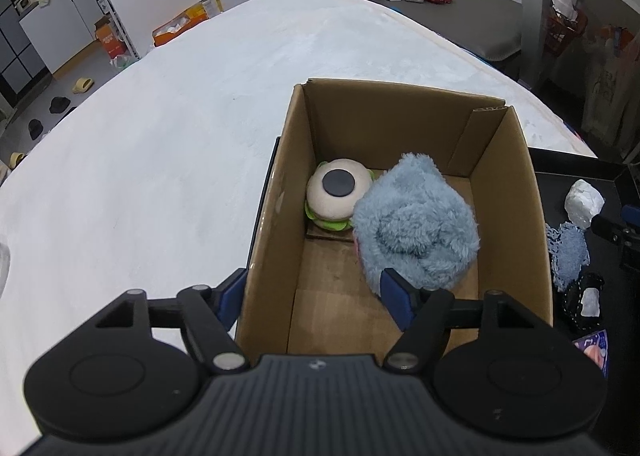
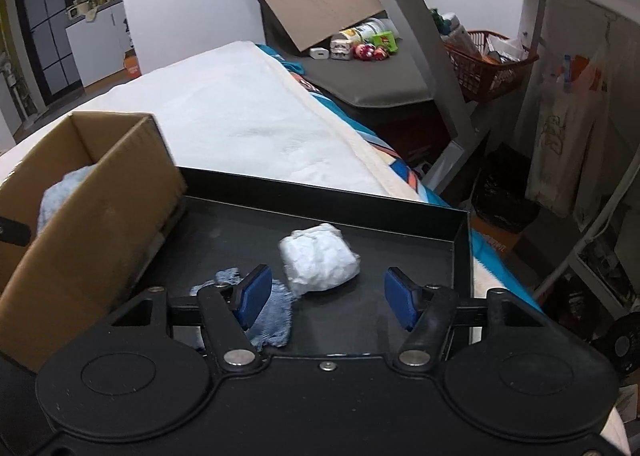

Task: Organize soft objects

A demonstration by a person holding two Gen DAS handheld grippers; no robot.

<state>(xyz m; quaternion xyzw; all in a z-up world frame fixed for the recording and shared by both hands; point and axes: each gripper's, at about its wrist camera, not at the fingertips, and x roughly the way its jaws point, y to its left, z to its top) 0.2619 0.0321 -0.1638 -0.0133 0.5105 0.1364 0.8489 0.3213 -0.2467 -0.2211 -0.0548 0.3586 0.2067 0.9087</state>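
A cardboard box [image 1: 502, 176] stands on the white bed and holds a fluffy blue plush [image 1: 416, 224] and a burger-shaped plush [image 1: 340, 192]. My left gripper [image 1: 314, 298] is open and empty above the box's near left wall; its right finger is just in front of the blue plush. In the right wrist view the box [image 2: 92, 212] is at left beside a black tray [image 2: 320, 192]. The tray holds a white crumpled soft bundle [image 2: 320, 260] and a blue cloth [image 2: 272, 316]. My right gripper [image 2: 326, 296] is open, low over the tray, just short of the white bundle.
The left wrist view shows the tray's white bundle [image 1: 584, 202], blue cloth [image 1: 570, 252] and a black-and-white item [image 1: 584, 300] to the right of the box. A white blanket [image 1: 180, 136] covers the bed. A red basket [image 2: 480, 68] and shelf frame stand at right.
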